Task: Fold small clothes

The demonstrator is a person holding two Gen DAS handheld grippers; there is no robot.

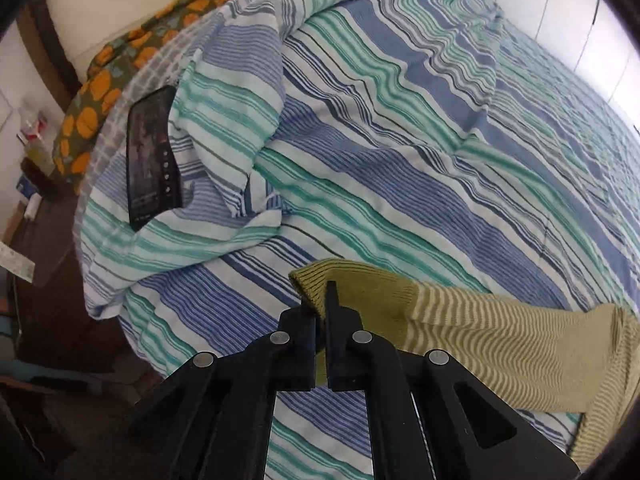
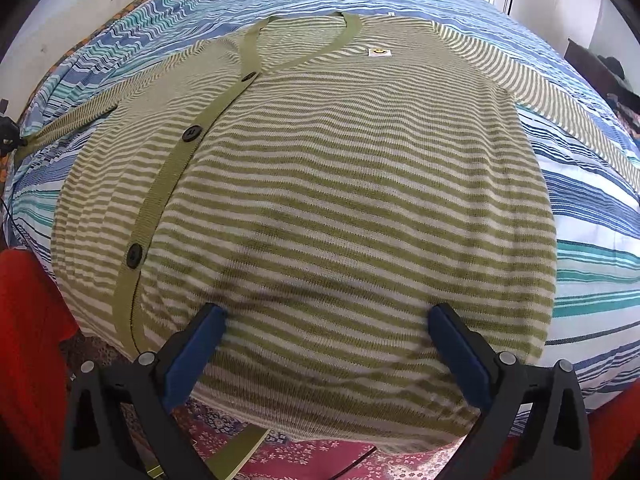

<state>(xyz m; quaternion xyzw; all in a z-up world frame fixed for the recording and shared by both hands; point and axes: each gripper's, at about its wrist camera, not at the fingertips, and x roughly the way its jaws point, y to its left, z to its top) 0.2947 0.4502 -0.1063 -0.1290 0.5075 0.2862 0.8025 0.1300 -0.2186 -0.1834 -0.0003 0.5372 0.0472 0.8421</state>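
A green-and-white striped cardigan (image 2: pixel 340 184) lies flat, front up and buttoned, on the striped bedspread (image 2: pixel 592 216). My left gripper (image 1: pixel 321 300) is shut on the plain green cuff (image 1: pixel 352 284) of one sleeve. That sleeve (image 1: pixel 500 352) stretches away to the right, lifted off the bed. In the right wrist view the same sleeve (image 2: pixel 80 116) runs out to the far left edge. My right gripper (image 2: pixel 326 344) stands open over the cardigan's lower body near the hem, its blue pads (image 2: pixel 192 356) wide apart with the knit beneath them.
A dark phone (image 1: pixel 152 156) lies on a bunched fold of the bedspread (image 1: pixel 360 140) at the left. An orange-flowered cloth (image 1: pixel 100 92) sits behind it. A cluttered bedside area (image 1: pixel 32 160) is at far left. Red fabric (image 2: pixel 28 340) and a patterned rug (image 2: pixel 300 456) lie below the bed edge.
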